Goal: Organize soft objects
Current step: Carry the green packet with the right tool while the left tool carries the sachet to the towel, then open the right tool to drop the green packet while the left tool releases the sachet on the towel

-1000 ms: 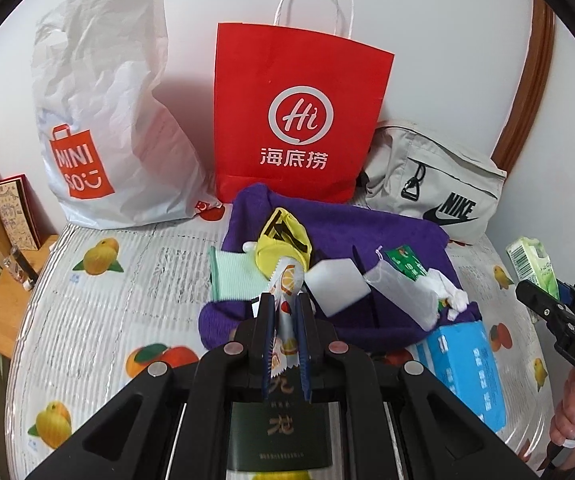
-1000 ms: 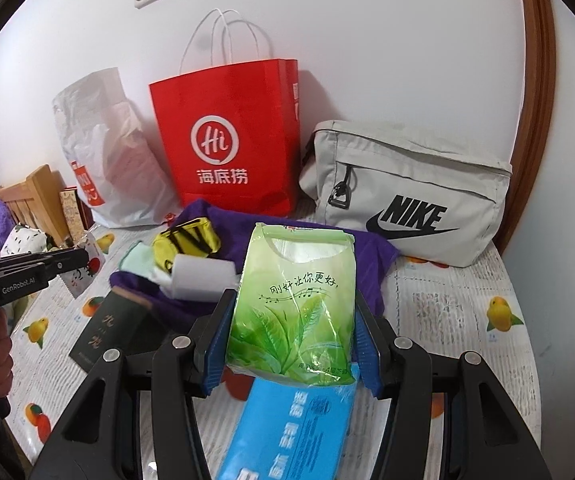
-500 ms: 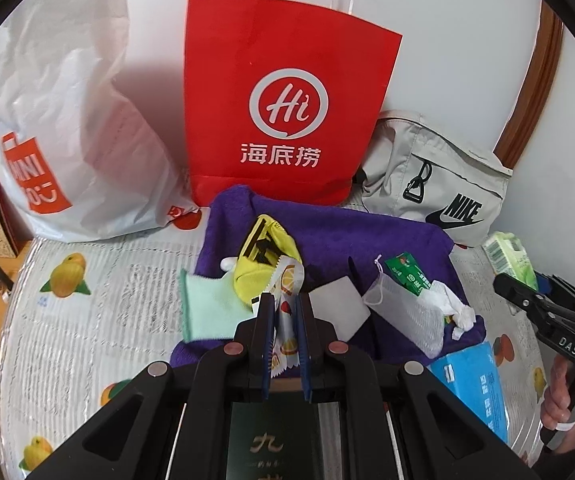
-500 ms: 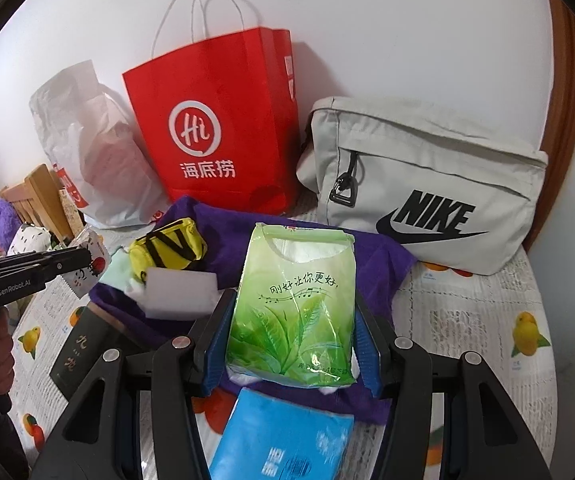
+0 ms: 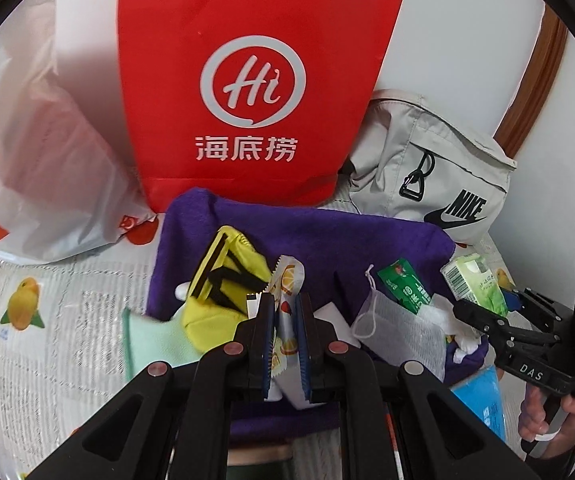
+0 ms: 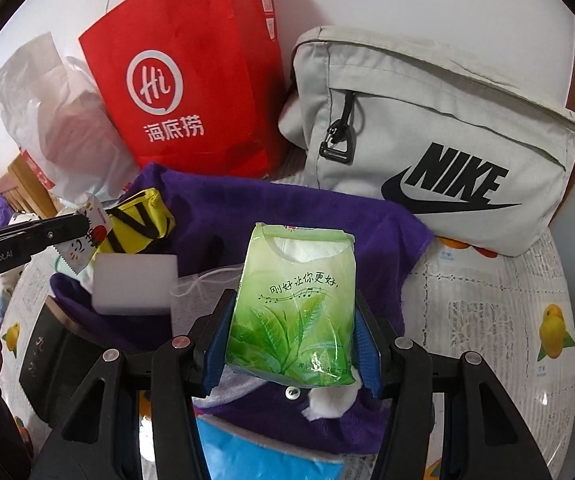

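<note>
My left gripper (image 5: pixel 285 316) is shut on a small fruit-print sachet (image 5: pixel 285 280) and holds it above the purple towel (image 5: pixel 327 236); it also shows in the right wrist view (image 6: pixel 81 226). My right gripper (image 6: pixel 291 336) is shut on a green tissue pack (image 6: pixel 295 304), held over the towel (image 6: pixel 279 208); it shows at the right of the left wrist view (image 5: pixel 471 280). On the towel lie a yellow pouch (image 5: pixel 227 280), a white sponge block (image 6: pixel 135 284), a mesh drawstring bag (image 5: pixel 399 328) and a green packet (image 5: pixel 405 284).
A red paper bag (image 5: pixel 247 92), a white plastic bag (image 5: pixel 35 152) and a grey Nike bag (image 6: pixel 435 132) stand against the back wall. A blue tissue pack (image 6: pixel 263 456), a mint cloth (image 5: pixel 155 340) and a dark box (image 6: pixel 47 364) lie on the fruit-print tablecloth (image 6: pixel 499 292).
Both grippers have moved forward over the towel toward the bags with their items still held. The bags now look larger and closer.
</note>
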{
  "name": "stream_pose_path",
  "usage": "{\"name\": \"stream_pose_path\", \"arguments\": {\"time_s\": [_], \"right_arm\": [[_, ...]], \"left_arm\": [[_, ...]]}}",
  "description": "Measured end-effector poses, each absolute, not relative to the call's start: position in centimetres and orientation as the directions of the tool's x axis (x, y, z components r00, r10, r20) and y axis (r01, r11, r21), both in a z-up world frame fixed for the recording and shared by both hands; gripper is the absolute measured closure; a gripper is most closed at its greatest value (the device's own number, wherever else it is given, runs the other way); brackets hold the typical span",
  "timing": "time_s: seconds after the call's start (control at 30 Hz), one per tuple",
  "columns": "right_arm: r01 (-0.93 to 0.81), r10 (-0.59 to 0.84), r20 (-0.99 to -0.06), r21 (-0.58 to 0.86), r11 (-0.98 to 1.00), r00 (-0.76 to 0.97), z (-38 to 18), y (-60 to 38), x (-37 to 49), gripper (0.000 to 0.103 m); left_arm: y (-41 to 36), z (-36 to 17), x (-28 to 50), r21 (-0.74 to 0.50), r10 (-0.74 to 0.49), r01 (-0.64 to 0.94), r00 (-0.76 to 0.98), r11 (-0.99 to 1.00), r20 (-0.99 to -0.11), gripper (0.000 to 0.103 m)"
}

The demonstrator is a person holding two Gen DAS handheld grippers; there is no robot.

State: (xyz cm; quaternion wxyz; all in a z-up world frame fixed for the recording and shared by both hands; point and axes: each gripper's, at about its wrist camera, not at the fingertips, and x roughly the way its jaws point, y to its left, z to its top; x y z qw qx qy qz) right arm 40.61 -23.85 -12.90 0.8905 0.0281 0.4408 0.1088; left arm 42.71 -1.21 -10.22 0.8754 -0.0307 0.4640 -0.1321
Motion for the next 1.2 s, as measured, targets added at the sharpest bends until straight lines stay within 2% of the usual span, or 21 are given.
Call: {"name": "stream_pose_path", "arguments": {"time_s": [0.7,0.8,0.87,0.9,0.93,1.03,1.2], "right_arm": [[-0.202,0.207,-0.839,0.119,0.972,0.503,-16.0,-22.6,42.5,0.049],[-0.204,0.21,-0.843,0.122,0.971,0.495,-16.1,-22.5,42.6,0.048],[-0.203,0.216,-0.841,0.13,0.971,0.496,-16.0,-22.4,42.7,0.046],[-0.203,0.22,-0.841,0.134,0.97,0.494,-16.0,-22.4,42.7,0.039],[-0.203,0.223,-0.841,0.138,0.969,0.493,-15.9,-22.5,42.6,0.033],[-0.202,0.229,-0.83,0.143,0.969,0.508,-15.4,-22.7,42.4,0.024],[-0.179,0.242,-0.826,0.173,0.968,0.509,-14.7,-23.0,42.4,0.024]], "left_arm": [[-4.1,-13.4,45.9,-0.12,-0.209,0.21,0.479,0.97,-0.853,0.091],[-4.3,-13.4,45.9,-0.114,-0.208,0.221,0.476,0.969,-0.854,0.083],[-4.5,-13.3,45.9,-0.096,-0.193,0.218,0.482,0.971,-0.855,0.062],[-4.4,-13.2,45.8,-0.091,-0.189,0.217,0.489,0.972,-0.852,0.057],[-4.4,-13.0,45.8,-0.087,-0.187,0.217,0.498,0.972,-0.847,0.054],[-4.3,-12.6,45.7,-0.071,-0.173,0.213,0.51,0.974,-0.843,0.049],[-3.8,-11.4,45.1,-0.047,-0.153,0.205,0.535,0.978,-0.831,0.036]]}}
